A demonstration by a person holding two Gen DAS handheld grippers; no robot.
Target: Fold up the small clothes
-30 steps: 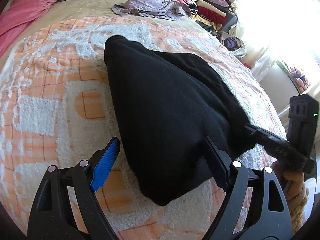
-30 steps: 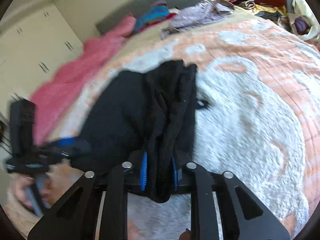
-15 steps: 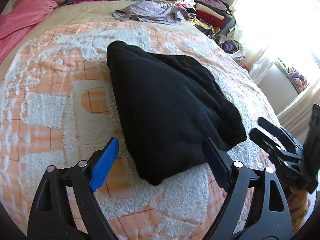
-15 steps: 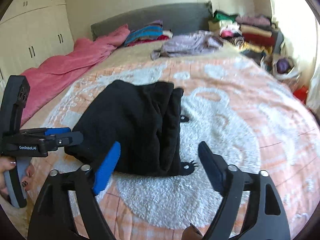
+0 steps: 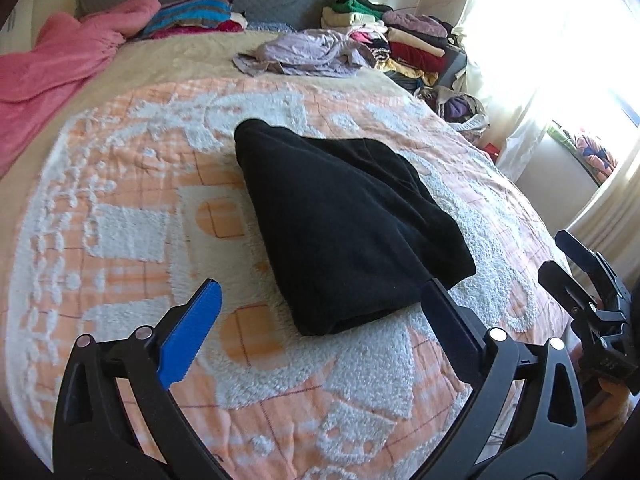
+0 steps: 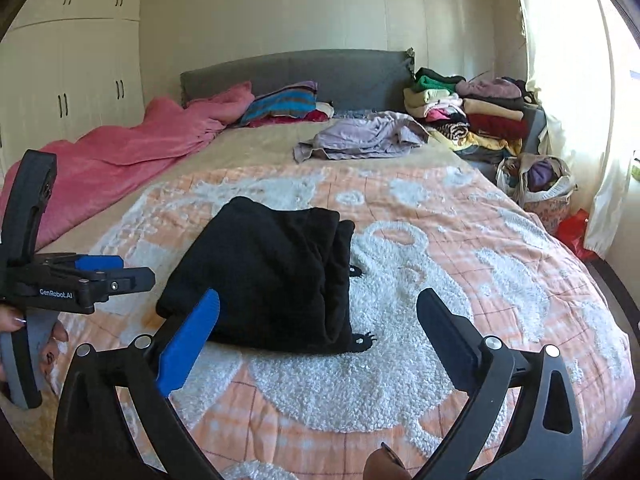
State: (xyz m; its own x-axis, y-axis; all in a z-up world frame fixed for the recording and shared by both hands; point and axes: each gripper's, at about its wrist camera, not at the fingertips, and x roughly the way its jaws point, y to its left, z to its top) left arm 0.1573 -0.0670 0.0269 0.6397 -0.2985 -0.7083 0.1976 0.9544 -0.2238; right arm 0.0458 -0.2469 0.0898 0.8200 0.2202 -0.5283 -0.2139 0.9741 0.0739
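Note:
A black garment (image 5: 344, 224) lies folded flat on the orange and white bedspread (image 5: 120, 200); in the right wrist view the same black garment (image 6: 272, 272) sits in the middle of the bed. My left gripper (image 5: 320, 320) is open, hovering just short of the garment's near edge, nothing between its fingers. My right gripper (image 6: 320, 328) is open too, held back from the garment's near end. The right gripper also appears at the right edge of the left wrist view (image 5: 572, 264). The left gripper shows at the left of the right wrist view (image 6: 116, 274), held by a hand.
A crumpled lilac garment (image 6: 364, 136) lies further up the bed. A pink blanket (image 6: 120, 160) covers the left side. Stacks of folded clothes (image 6: 468, 116) stand by the grey headboard (image 6: 304, 72). A basket of clothes (image 6: 536, 184) sits on the floor beside the bed.
My right gripper let go of the black garment and drew back with its jaws apart. The garment now lies flat. Both grippers have pulled away from it and risen.

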